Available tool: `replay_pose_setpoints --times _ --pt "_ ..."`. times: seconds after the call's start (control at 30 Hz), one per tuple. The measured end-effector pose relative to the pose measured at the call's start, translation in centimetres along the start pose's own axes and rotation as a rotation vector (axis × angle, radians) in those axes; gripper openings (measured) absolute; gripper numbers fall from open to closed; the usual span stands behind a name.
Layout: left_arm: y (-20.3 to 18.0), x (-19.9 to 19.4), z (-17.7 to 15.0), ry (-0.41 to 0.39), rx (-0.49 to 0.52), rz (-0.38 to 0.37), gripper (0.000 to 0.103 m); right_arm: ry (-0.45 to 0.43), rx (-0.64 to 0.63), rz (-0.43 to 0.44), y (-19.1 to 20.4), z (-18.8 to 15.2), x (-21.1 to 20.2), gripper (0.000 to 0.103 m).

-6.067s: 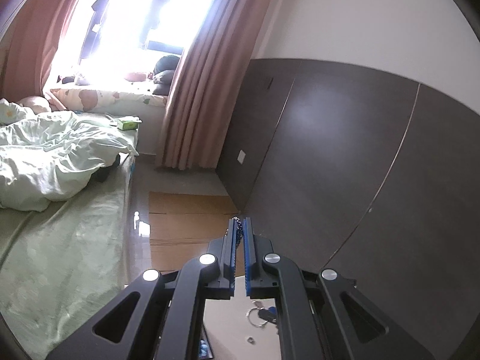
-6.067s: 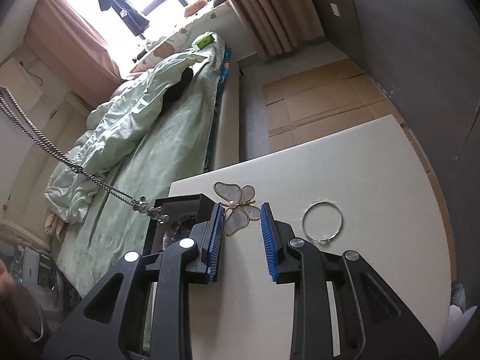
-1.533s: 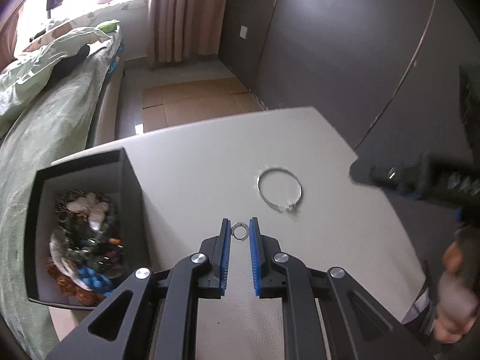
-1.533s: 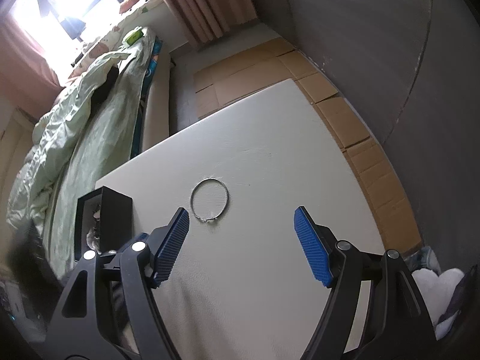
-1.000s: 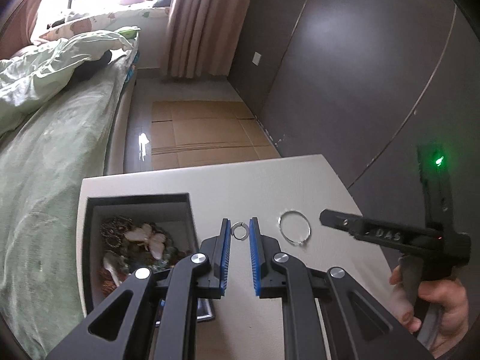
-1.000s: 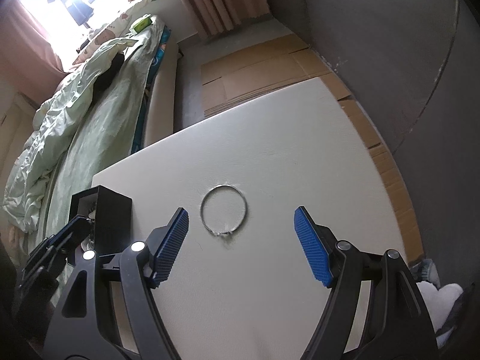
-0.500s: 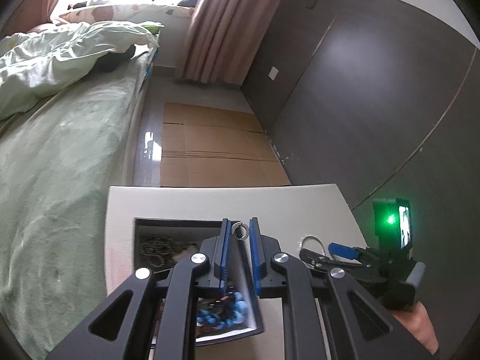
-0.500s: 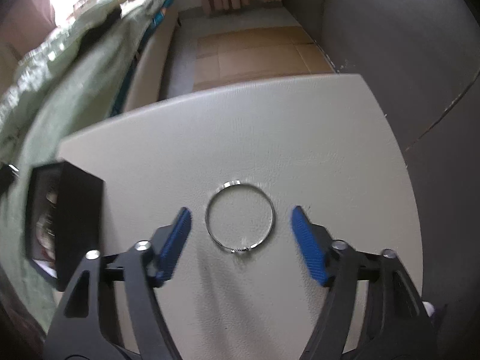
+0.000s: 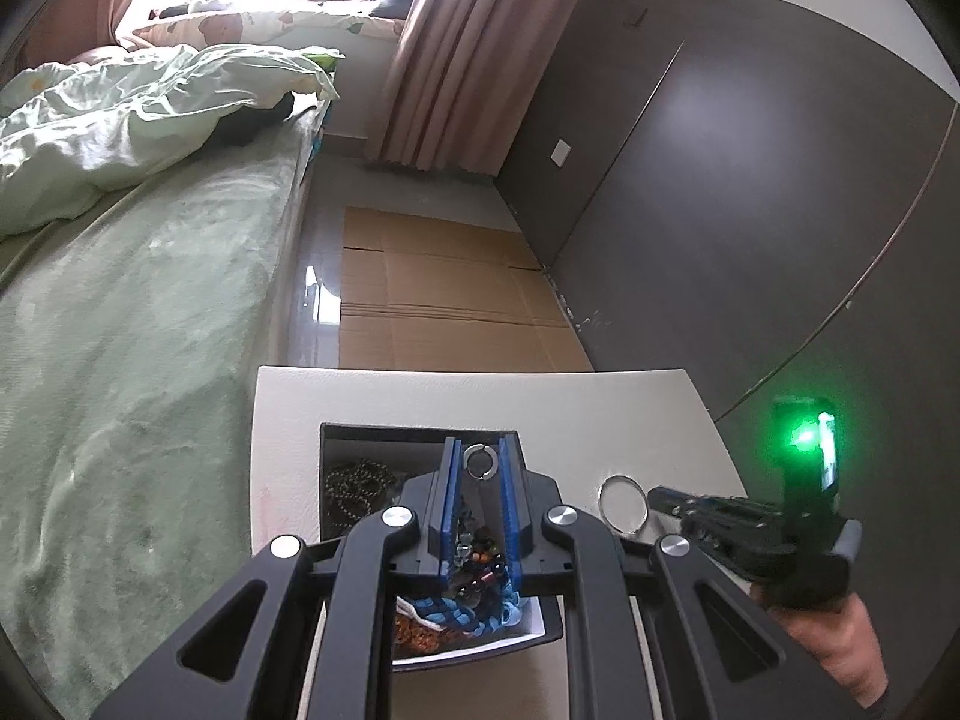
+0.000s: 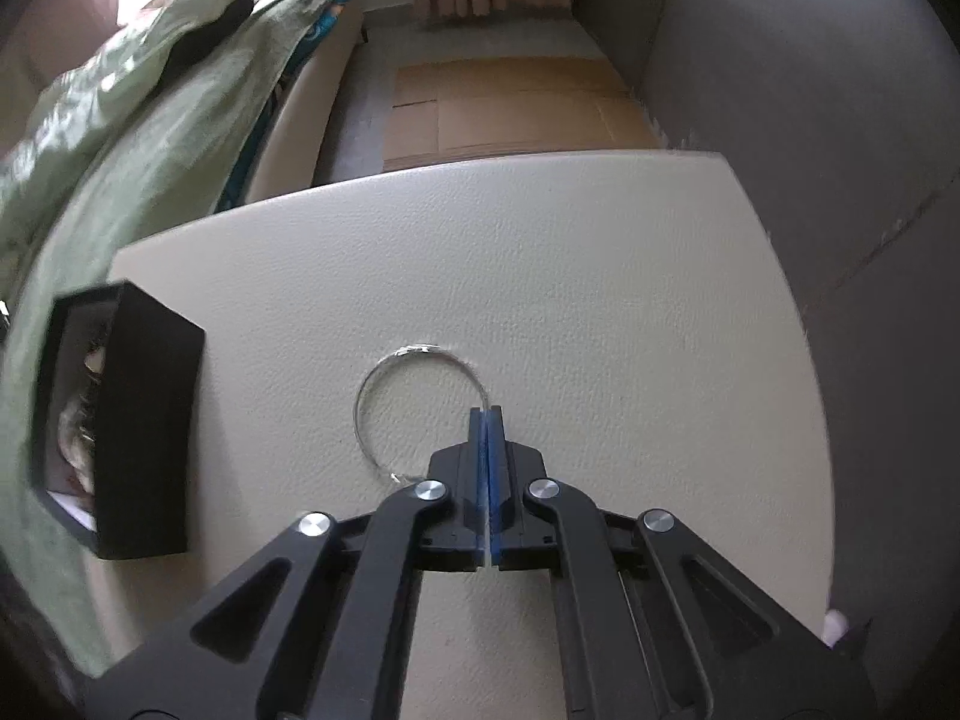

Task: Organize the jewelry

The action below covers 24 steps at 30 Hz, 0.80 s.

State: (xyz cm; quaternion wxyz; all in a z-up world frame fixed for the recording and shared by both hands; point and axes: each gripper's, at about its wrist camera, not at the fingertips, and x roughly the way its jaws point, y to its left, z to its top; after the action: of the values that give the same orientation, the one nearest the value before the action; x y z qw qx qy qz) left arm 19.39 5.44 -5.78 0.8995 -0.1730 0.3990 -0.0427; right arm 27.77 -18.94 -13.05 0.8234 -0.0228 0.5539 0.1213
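Left wrist view shows the left gripper [image 9: 480, 461] pinching a small silver ring [image 9: 480, 461] between its blue pads, held above the open black jewelry box [image 9: 336, 444] just below the tips. To its right, the right gripper [image 10: 486, 412] points steeply down at the cream table [image 10: 600, 276]; its jaws have just snapped together on the near right edge of the thin wire bangle [image 10: 384, 384], whose loop lies flat ahead and left of the tips.
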Motion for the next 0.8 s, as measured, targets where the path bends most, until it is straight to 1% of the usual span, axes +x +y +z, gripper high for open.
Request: replay_pose_setpoints --times 0.07,0.17,0.3,0.47,0.53,0.57,0.6,0.63,0.67,0.8 --pt "0.1 0.1 -0.1 0.005 0.001 0.006 0.011 -0.007 0.000 0.005 0.1 0.0 -0.4 0.002" --pt "0.2 0.3 -0.4 0.013 0.002 0.016 0.011 -0.007 0.013 0.050 -0.1 0.1 -0.8 0.002" --pt "0.1 0.4 -0.6 0.017 0.006 0.022 0.011 -0.017 0.071 0.119 -1.4 0.1 -1.8 0.003" --pt "0.3 0.5 -0.5 0.016 0.002 0.020 0.011 0.004 0.173 0.164 -3.8 0.5 -1.5 0.004" --pt "0.4 0.8 -0.3 0.023 0.000 0.018 0.011 0.008 0.180 0.154 -4.0 0.7 -1.2 0.017" --pt "0.4 0.9 -0.3 0.028 -0.001 0.017 0.011 0.004 0.172 0.154 -3.8 0.7 -1.2 0.040" --pt "0.5 1.2 -0.2 0.035 -0.003 0.017 0.011 -0.005 0.156 0.150 -3.2 0.8 -1.3 0.069" --pt "0.6 1.3 -0.2 0.040 -0.005 0.018 0.011 -0.015 0.145 0.144 -2.9 0.9 -1.3 0.078" --pt "0.7 1.6 -0.2 0.048 -0.008 0.018 0.011 -0.036 0.119 0.137 -2.1 1.2 -1.5 0.082" --pt "1.4 2.9 -0.1 0.100 -0.033 0.012 0.011 -0.027 0.033 0.126 0.6 1.7 -0.6 0.080"
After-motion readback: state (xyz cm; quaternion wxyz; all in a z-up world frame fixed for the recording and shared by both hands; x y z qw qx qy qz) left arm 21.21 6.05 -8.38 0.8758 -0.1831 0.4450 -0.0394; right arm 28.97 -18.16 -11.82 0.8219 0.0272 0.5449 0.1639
